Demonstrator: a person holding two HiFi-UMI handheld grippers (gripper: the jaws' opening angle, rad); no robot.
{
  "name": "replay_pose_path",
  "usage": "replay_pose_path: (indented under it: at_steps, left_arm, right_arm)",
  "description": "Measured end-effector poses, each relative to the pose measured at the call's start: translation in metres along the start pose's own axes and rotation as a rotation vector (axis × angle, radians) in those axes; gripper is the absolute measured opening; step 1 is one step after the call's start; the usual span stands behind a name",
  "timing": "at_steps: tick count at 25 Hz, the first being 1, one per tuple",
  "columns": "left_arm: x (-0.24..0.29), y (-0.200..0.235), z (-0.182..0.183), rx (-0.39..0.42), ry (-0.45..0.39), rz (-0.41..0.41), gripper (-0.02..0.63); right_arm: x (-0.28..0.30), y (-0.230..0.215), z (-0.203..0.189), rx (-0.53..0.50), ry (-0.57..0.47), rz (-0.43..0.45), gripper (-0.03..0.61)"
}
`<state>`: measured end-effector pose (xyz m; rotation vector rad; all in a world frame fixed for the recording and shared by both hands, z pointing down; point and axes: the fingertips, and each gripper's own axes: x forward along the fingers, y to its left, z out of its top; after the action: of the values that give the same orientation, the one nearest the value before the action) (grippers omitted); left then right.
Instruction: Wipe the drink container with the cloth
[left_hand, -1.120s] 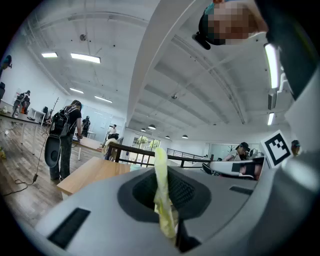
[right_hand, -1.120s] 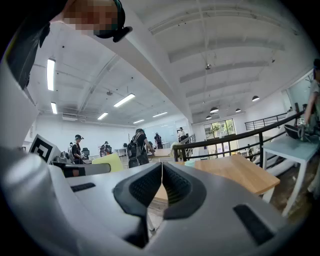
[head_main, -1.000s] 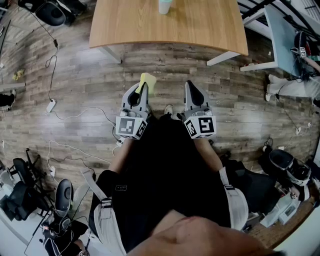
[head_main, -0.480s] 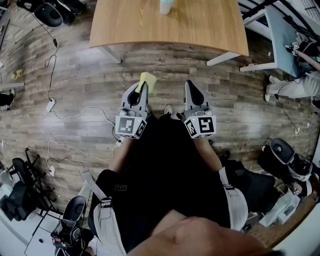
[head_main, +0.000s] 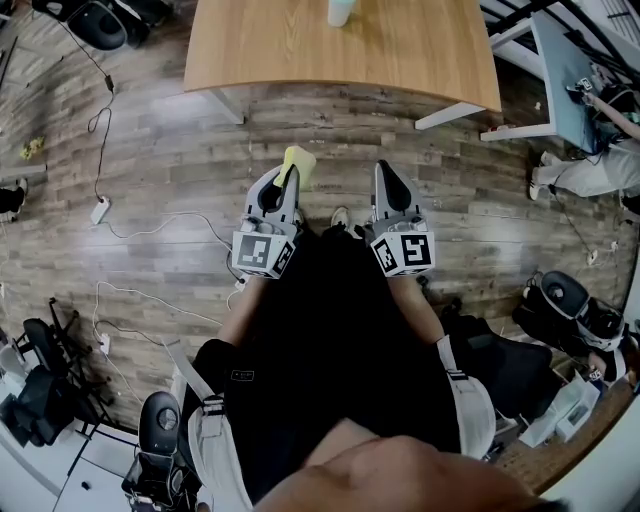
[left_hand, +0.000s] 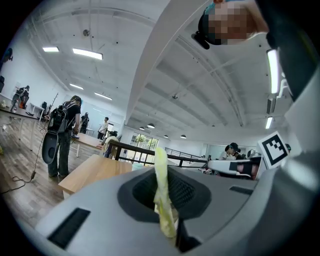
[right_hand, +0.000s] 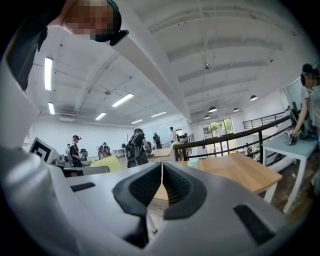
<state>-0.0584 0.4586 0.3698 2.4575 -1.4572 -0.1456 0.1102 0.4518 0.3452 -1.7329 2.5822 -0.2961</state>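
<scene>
A pale green drink container (head_main: 340, 12) stands on the far side of the wooden table (head_main: 400, 60); in the right gripper view the container (right_hand: 193, 163) shows small beyond the jaws. My left gripper (head_main: 288, 172) is shut on a yellow cloth (head_main: 297, 163), held over the floor well short of the table. In the left gripper view the cloth (left_hand: 163, 200) stands up as a thin strip pinched between the jaws. My right gripper (head_main: 384, 172) hangs beside it, shut with nothing between its jaws (right_hand: 161, 185).
Cables and a power strip (head_main: 101, 211) lie on the wood floor at the left. A light blue table (head_main: 563, 75) with a seated person stands at the right. Wheeled chairs (head_main: 570, 305) and bags sit around me. Several people stand in the distance.
Both grippers and the view have shifted slightly toward the table. A wheeled chair at the lower left has rolled to the right.
</scene>
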Motion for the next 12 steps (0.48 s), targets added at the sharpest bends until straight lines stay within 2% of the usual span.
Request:
replay_pose_path:
  at_steps: [7,12]
  left_arm:
    - [-0.013,0.028,-0.004,0.012,0.018,-0.036,0.032]
    - [-0.02,0.045,-0.005,0.005,0.03,-0.033,0.032]
  right_arm:
    - [0.012,0.021,-0.01,-0.005,-0.009,-0.04,0.034]
    - [0.022,0.037,-0.012,-0.024,-0.003,-0.042,0.034]
